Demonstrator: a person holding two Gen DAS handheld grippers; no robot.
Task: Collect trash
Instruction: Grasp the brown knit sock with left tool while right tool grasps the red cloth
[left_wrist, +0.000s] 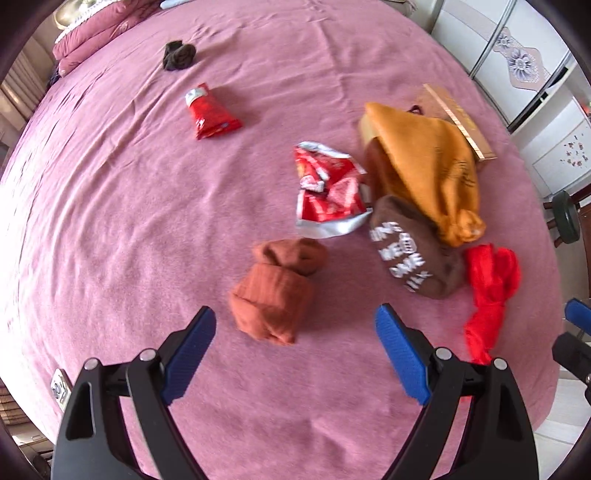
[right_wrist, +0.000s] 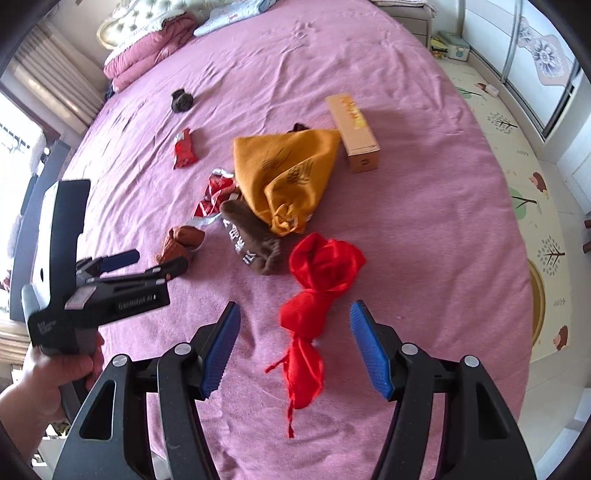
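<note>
On the pink bed, a torn red and silver snack wrapper (left_wrist: 327, 188) lies in the middle; it also shows in the right wrist view (right_wrist: 214, 197). A second red wrapper (left_wrist: 208, 112) lies farther back (right_wrist: 184, 148). My left gripper (left_wrist: 295, 328) is open and empty, just short of a rolled rust-brown sock (left_wrist: 275, 290). It also shows in the right wrist view (right_wrist: 147, 260). My right gripper (right_wrist: 293, 325) is open, with a red cloth bag (right_wrist: 314, 295) lying between its fingers on the bed.
An orange drawstring bag (left_wrist: 424, 173), a brown lettered sock (left_wrist: 413, 254), a tan cardboard box (right_wrist: 354, 133) and a dark sock ball (left_wrist: 179, 54) lie on the bed. Folded pink bedding (right_wrist: 147, 51) is at the far end. The bed's right edge drops to a patterned floor mat (right_wrist: 517, 155).
</note>
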